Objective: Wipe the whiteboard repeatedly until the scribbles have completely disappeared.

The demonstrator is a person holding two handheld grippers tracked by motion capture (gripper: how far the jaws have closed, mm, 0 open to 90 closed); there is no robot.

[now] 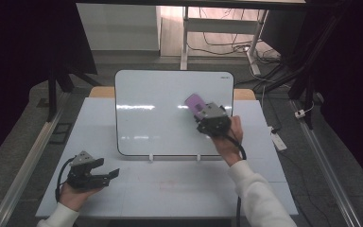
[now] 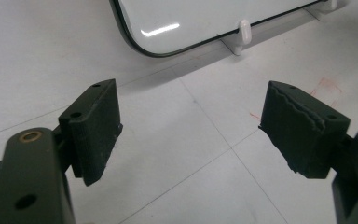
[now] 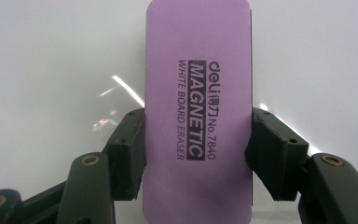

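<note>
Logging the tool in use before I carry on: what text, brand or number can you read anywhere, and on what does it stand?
All on the purple eraser in the right gripper:
"deli", then characters I cannot read
"No.7840"
"MAGNETIC"
"WHITE BOARD ERASER"
Mark at the whiteboard's top right corner: too small to read.

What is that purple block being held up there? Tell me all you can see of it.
It is a whiteboard eraser: a flat, oblong purple block with rounded corners, smooth and plastic-looking. Black print on its back reads "deli", "MAGNETIC", "WHITE BOARD ERASER", "No.7840". The right gripper clamps its long sides. It is held in front of the whiteboard, right of middle; contact with it is unclear.
</note>
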